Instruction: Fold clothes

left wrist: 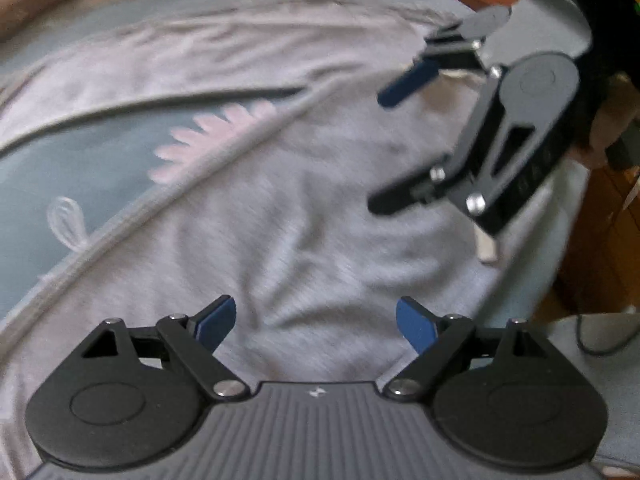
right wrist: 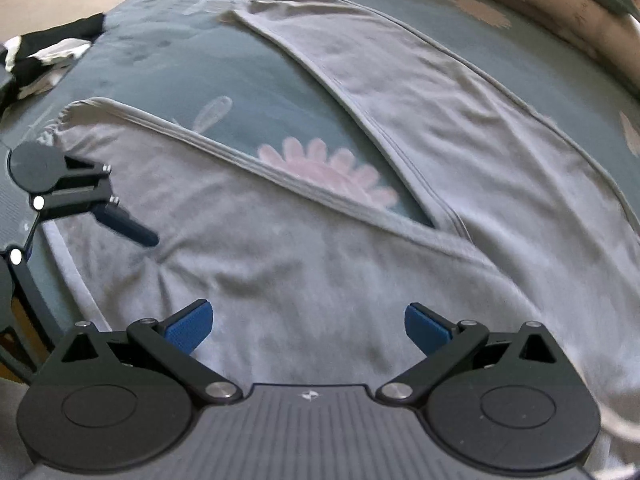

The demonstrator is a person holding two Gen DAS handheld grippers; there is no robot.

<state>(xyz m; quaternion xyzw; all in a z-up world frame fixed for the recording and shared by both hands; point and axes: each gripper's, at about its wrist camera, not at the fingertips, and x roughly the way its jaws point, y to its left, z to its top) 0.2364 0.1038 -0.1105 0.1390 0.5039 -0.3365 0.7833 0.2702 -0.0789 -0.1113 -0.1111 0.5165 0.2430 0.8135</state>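
Right wrist view, left to right: black-and-white cloth (right wrist: 44, 54) at the bed's far corner, left gripper (right wrist: 132, 232) wide and empty, then grey trousers (right wrist: 300, 264) spread on the flowered bedspread (right wrist: 200, 80) beneath the right gripper (right wrist: 308, 330), also wide, empty.

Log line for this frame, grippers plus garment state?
left gripper: open, empty | right gripper: open, empty | grey trousers: flat on bedspread, legs spread, unfolded

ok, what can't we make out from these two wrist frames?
- Grey trousers: waistband hidden under the right gripper body, right wrist view.
- Left gripper: motion blur in its own view hides whether the pads touch the cloth.
- Black-and-white cloth: cut off by left edge, right wrist view.
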